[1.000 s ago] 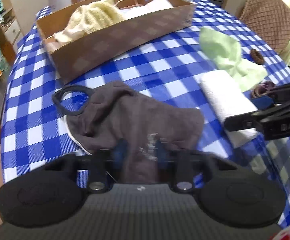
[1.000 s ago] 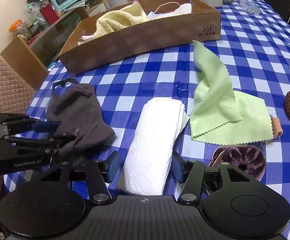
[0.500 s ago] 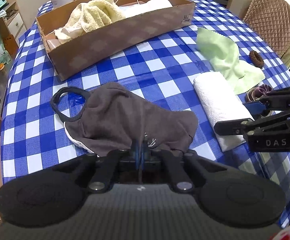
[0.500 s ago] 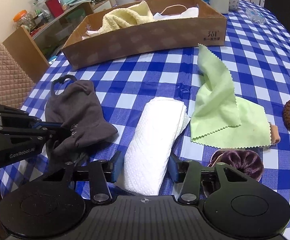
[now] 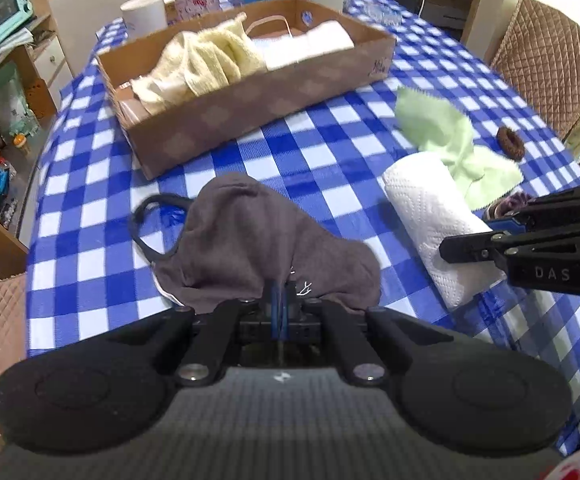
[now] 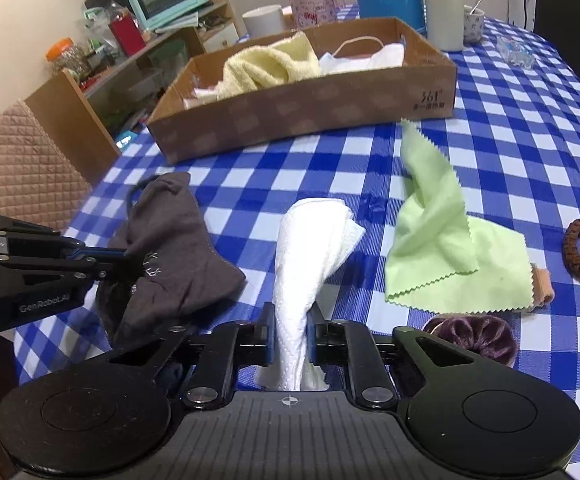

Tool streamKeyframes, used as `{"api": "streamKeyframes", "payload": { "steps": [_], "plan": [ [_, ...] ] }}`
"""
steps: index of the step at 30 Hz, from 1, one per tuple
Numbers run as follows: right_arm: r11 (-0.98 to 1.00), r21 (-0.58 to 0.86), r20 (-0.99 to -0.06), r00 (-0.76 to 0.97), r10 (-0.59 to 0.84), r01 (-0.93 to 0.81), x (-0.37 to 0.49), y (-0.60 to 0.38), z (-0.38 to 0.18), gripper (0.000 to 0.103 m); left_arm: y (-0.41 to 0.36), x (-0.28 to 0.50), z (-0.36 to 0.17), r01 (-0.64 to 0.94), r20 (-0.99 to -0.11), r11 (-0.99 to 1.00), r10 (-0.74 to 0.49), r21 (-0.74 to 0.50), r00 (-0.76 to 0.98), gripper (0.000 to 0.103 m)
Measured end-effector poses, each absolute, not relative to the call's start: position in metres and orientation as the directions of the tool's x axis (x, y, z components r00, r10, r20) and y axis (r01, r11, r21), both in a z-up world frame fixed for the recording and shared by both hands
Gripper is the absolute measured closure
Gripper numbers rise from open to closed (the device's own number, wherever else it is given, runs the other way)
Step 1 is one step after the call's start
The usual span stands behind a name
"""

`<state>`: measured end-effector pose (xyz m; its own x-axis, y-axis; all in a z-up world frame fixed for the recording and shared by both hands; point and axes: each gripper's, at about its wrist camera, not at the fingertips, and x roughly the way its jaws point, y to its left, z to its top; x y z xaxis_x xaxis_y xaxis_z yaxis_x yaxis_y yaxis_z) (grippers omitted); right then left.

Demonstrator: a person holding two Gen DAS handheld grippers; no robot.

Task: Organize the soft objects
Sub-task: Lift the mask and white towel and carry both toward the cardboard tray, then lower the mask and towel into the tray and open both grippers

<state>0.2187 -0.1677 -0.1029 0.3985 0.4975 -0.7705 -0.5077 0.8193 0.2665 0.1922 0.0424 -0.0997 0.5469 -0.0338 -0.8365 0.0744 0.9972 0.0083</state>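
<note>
Cardboard box (image 6: pixel 302 120) on your desk (image 6: pixel 530 152) held a yellow towel (image 6: pixel 266 68) and white cloths (image 6: pixel 366 58). Your left hand-held gripper (image 5: pixel 279 300) pinched the grey mask (image 5: pixel 250 240); your right hand-held gripper (image 6: pixel 290 332) was closing on the paper towel (image 6: pixel 310 248).

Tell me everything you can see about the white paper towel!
The white paper towel is a soft, folded wad with a bumpy embossed pattern. It lies lengthwise on the blue checked tablecloth, between the grey mask and the green cloth. The right gripper is closing on its near end, squeezing it narrow between the pads, and its far end looks puffed and loose.
</note>
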Motion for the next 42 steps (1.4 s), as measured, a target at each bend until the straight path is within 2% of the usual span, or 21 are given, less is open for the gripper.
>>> {"api": "streamKeyframes", "payload": {
  "steps": [25, 42],
  "plan": [
    [0.765, 0.353, -0.625, 0.472, 0.622, -0.539, 0.247, -0.175, -0.030, 0.091, 0.059, 0.189, 0.009, 0.048, -0.668, 0.993, 0.034, 0.104, 0.743, 0.102],
    [0.766, 0.324, -0.537, 0.559, 0.632, -0.556, 0.332, -0.152, 0.012, 0.091, 0.059, 0.278, 0.045, 0.092, -0.571, 0.980, 0.026, 0.176, 0.821, 0.102]
  ]
}}
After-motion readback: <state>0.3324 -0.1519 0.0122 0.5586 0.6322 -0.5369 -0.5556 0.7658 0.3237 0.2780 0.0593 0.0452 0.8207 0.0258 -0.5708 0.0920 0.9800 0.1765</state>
